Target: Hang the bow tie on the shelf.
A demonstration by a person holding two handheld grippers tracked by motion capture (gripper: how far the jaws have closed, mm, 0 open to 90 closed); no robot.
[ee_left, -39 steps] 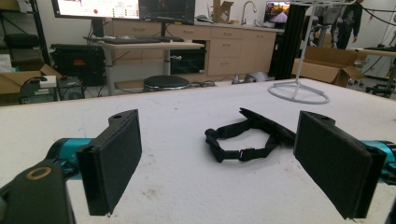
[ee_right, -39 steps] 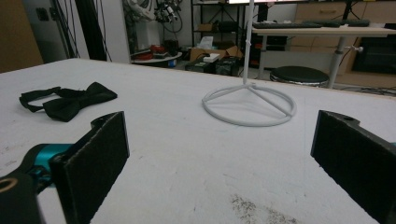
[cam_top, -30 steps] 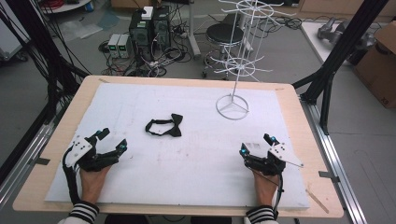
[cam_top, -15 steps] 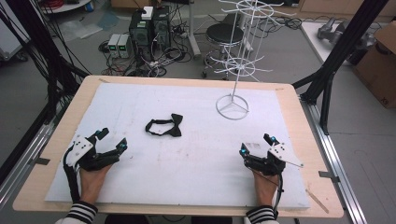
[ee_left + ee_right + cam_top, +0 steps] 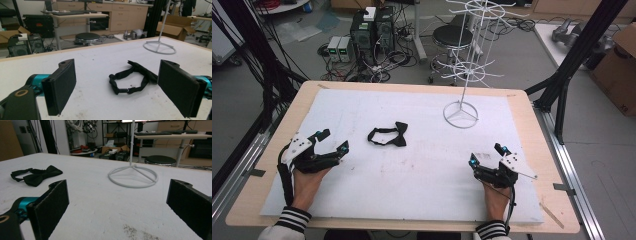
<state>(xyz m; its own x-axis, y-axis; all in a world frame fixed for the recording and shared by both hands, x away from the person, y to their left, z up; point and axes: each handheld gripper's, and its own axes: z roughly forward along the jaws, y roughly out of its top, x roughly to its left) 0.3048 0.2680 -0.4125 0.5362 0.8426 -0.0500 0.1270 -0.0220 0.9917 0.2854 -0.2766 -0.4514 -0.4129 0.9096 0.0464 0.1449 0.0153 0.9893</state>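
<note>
A black bow tie (image 5: 388,135) with its looped strap lies flat on the white table cover, a little left of centre. In the left gripper view the bow tie (image 5: 132,76) lies ahead between the wide-spread jaws. My left gripper (image 5: 333,141) rests open at the table's front left, a short way left of the tie. At the front right my right gripper (image 5: 487,155) is open too, with nothing between its jaws. From the right gripper view the bow tie (image 5: 35,176) lies far off to the left. A white wire display stand (image 5: 461,114) rises at the back right.
The stand's ring base (image 5: 133,176) sits ahead of the right gripper. The white cover (image 5: 422,175) ends just short of the wooden table rim (image 5: 402,226). Black frame posts (image 5: 562,80) flank the table. Computers and a stool stand on the floor behind.
</note>
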